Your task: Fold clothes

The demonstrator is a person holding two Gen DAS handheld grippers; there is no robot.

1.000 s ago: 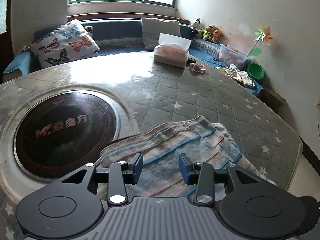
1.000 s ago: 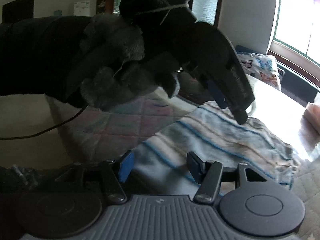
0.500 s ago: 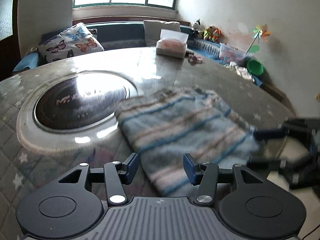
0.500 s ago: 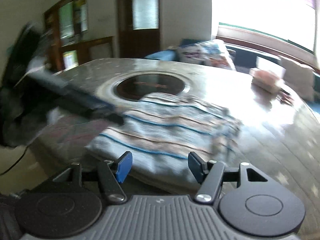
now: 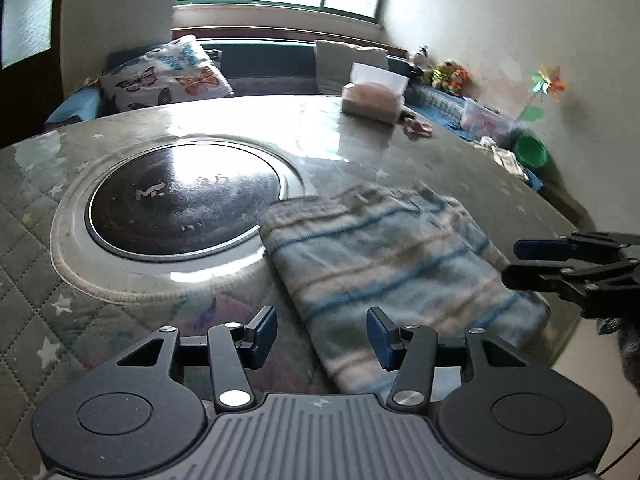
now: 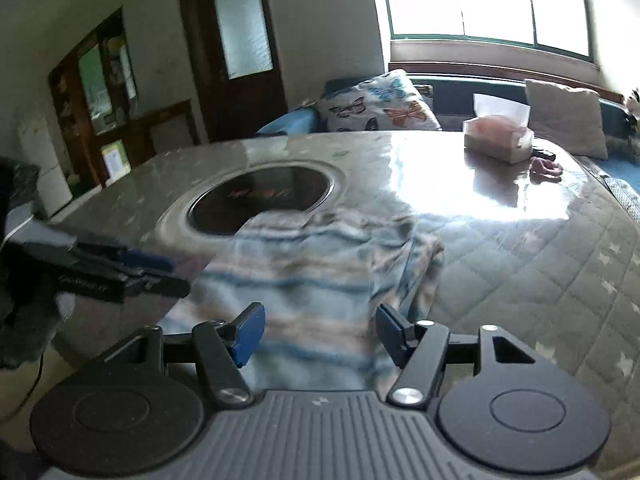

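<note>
A folded cloth with blue and beige stripes (image 5: 384,256) lies flat on the quilted round table (image 5: 48,216), near its front edge. My left gripper (image 5: 322,334) hovers open just before the cloth's near left corner, nothing between its blue pads. My right gripper (image 6: 320,334) hangs open over the cloth (image 6: 312,276) at its near edge, not gripping it. Each gripper shows in the other view: the right gripper (image 5: 512,260) at the cloth's right side, the left gripper (image 6: 180,276) at its left side, blurred.
A dark round hob (image 5: 180,204) is set in the table just behind the cloth. A tissue box (image 5: 374,98) and a small pink thing (image 5: 418,128) lie at the far side. A bench with a butterfly pillow (image 5: 172,74) runs under the window. A gloved hand (image 6: 24,312) shows at the left.
Both grippers have drawn back from the cloth towards the table's front edge. The left hand no longer fills the right wrist view. The cloth now lies folded and still.
</note>
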